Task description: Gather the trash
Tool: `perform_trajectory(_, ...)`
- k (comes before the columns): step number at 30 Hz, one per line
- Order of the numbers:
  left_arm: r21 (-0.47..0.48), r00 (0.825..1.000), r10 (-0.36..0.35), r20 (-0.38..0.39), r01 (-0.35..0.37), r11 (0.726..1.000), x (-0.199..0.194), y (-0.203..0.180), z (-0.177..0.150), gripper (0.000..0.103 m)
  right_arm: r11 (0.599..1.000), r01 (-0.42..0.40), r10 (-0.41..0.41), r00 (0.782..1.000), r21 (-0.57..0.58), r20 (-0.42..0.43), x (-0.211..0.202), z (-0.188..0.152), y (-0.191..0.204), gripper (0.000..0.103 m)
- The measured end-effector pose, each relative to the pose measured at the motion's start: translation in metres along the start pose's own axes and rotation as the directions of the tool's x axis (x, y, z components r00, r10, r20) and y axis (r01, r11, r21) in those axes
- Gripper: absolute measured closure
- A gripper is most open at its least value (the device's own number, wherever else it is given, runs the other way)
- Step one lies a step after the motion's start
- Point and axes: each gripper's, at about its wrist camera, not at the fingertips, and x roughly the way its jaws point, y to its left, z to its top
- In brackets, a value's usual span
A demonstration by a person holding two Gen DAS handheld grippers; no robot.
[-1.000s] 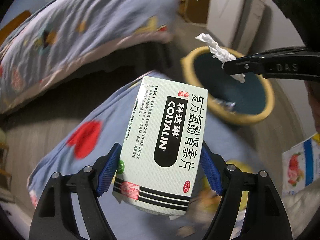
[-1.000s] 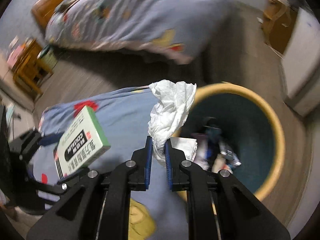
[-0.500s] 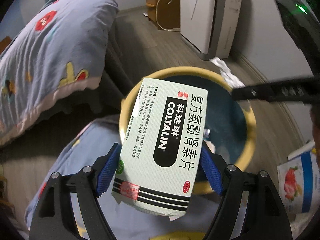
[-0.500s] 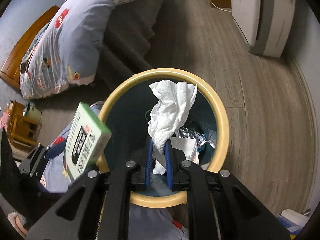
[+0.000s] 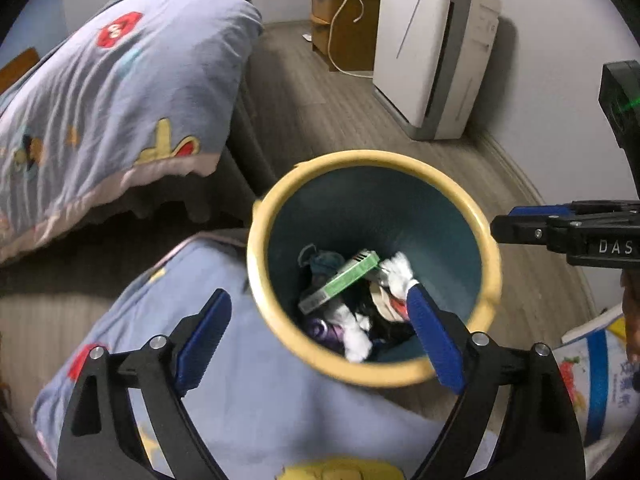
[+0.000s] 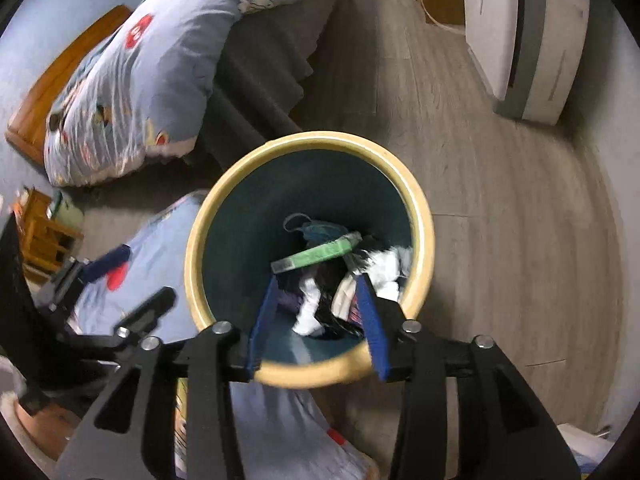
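Drop confirmed, both sides.

Left wrist view: left gripper (image 5: pixel 320 336) fingers (image 5: pixel 204 332) spread wide, nothing between them. Half a second ago they clamped the medicine box (image 5: pixel 340 282); now it lies on edge inside the bin (image 5: pixel 256 248), leaning on the other rubbish. Tissue wad (image 5: pixel 398 272) sits just beside it, touching its upper end. Right gripper (image 5: pixel 560 232) shows side-on at frame right, over the bin's far rim; cannot tell its gap from here. Snack packet (image 5: pixel 580 376) lies on the floor lower right, still uncollected by my judgement.

Right wrist view: right gripper (image 6: pixel 318 320) fingers (image 6: pixel 370 320) apart and empty, parked over the bin (image 6: pixel 420 216) mouth. Tissue wad (image 6: pixel 386 268) it pinched a moment ago is down in the pile, next to the medicine box (image 6: pixel 316 258).

So two items are binned and both hands are free for the next pick.

Surface and room: bin stands on grey wood-look floor (image 6: pixel 500 200), touching a fallen blue quilt (image 5: pixel 240 400) in front. Bed (image 5: pixel 100 100) with matching quilt behind left, white appliance (image 5: pixel 432 56) and wooden cabinet (image 5: pixel 340 20) at the far wall.
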Motion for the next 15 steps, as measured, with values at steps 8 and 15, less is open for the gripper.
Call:
perform_trajectory(8,-0.046,0.998,0.022,0.053,-0.019,0.999,-0.069,-0.004,-0.03,0.005,0.998,0.068,-0.067,0.989,-0.004,0.129,-0.065,-0.037,0.016,0.014)
perform_trajectory(15,-0.075,0.995,0.008,0.096,-0.001,0.997,-0.098,-0.012,-0.039,0.005,0.994,0.097,-0.106,0.971,0.054,0.213,-0.1,-0.06,0.014,0.006)
